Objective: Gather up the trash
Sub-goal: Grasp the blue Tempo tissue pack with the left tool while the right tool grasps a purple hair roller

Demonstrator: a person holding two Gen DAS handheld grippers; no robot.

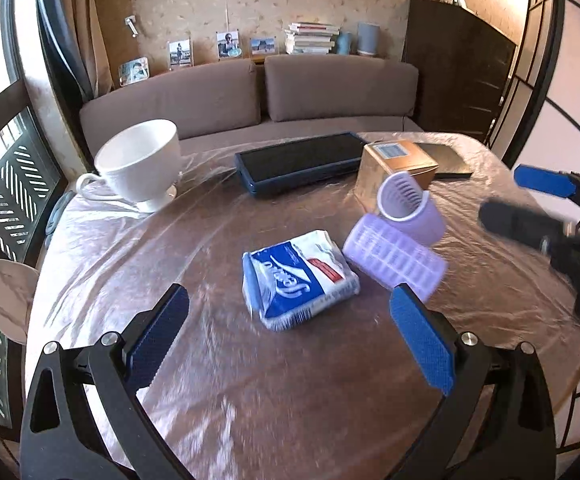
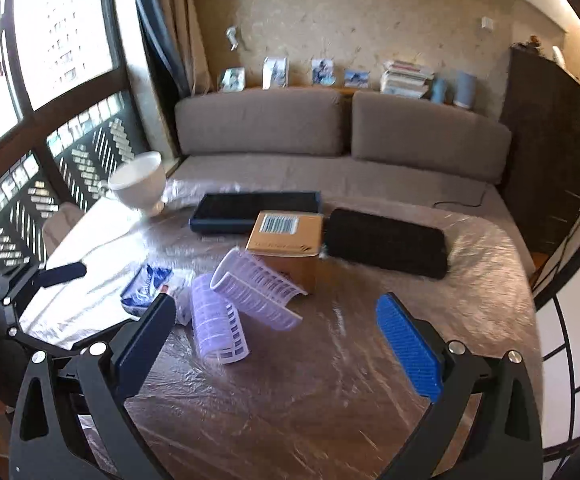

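Note:
A blue and white tissue pack (image 1: 300, 278) lies on the plastic-covered round table (image 1: 250, 400), just ahead of my open, empty left gripper (image 1: 290, 326). Two lilac hair rollers lie to its right: one flat (image 1: 396, 262), one propped up (image 1: 408, 208) against a brown cardboard box (image 1: 396, 168). In the right wrist view the rollers (image 2: 218, 322) (image 2: 258, 286) sit ahead and left of my open, empty right gripper (image 2: 278, 326), with the tissue pack (image 2: 146, 286) further left and the box (image 2: 286, 246) behind. The right gripper also shows in the left wrist view (image 1: 530, 204).
A white footed cup (image 1: 140, 166) stands at the far left. A dark blue tablet (image 1: 302, 162) and a black flat case (image 2: 386, 242) lie at the back. A sofa (image 1: 250, 96) sits behind the table. A window grille (image 1: 10, 200) is on the left.

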